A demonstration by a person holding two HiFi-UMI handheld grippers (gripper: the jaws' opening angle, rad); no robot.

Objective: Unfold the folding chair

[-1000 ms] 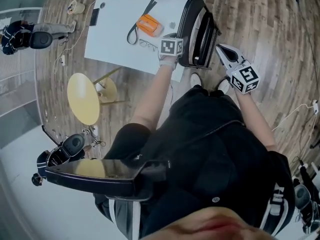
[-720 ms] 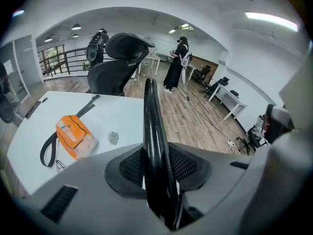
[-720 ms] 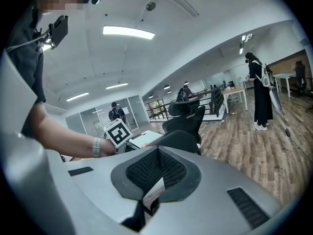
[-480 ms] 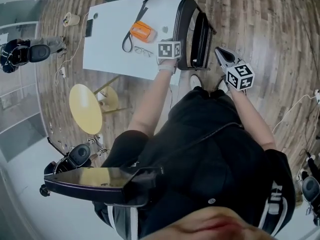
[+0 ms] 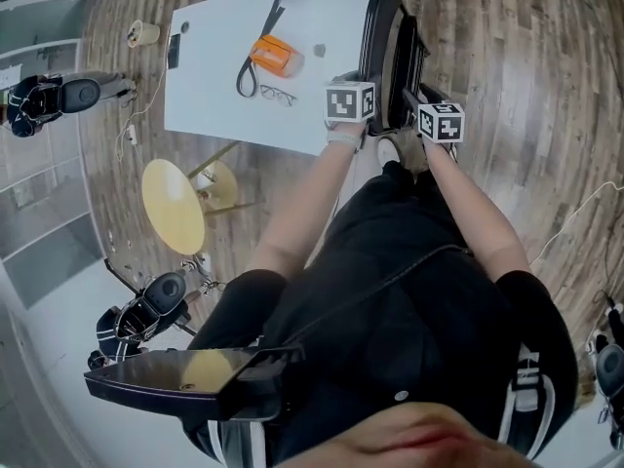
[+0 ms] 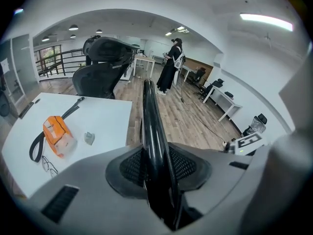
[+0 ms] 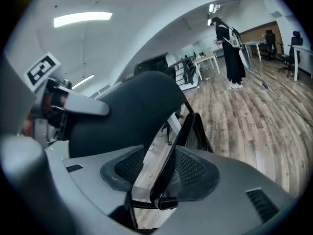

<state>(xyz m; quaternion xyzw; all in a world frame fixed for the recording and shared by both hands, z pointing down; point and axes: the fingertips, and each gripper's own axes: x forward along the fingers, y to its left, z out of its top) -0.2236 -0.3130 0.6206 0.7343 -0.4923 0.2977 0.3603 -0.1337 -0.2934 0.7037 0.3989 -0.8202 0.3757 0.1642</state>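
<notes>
Beside the white table (image 5: 214, 76), at its right end, the chair (image 5: 388, 52) stands upright and folded flat. My left claw (image 6: 157, 163), wide apart a second ago, now grips the chair's glossy black tube (image 6: 149, 116), half closed with a pad pressing on each side. To its right, my right claw (image 7: 164, 173) hung shut and clear of the chair a moment back. It has since dropped to the frame and its jaws are opening. A thin black rail (image 7: 183, 136) stands between them, with a gap showing beside it, so nothing is pinched yet.

With that, both claws have reached the chair: one anchors it, the other is set to take hold. The unfolding itself has not begun. I judge the next step is to close on the rail and draw the two halves apart.
</notes>
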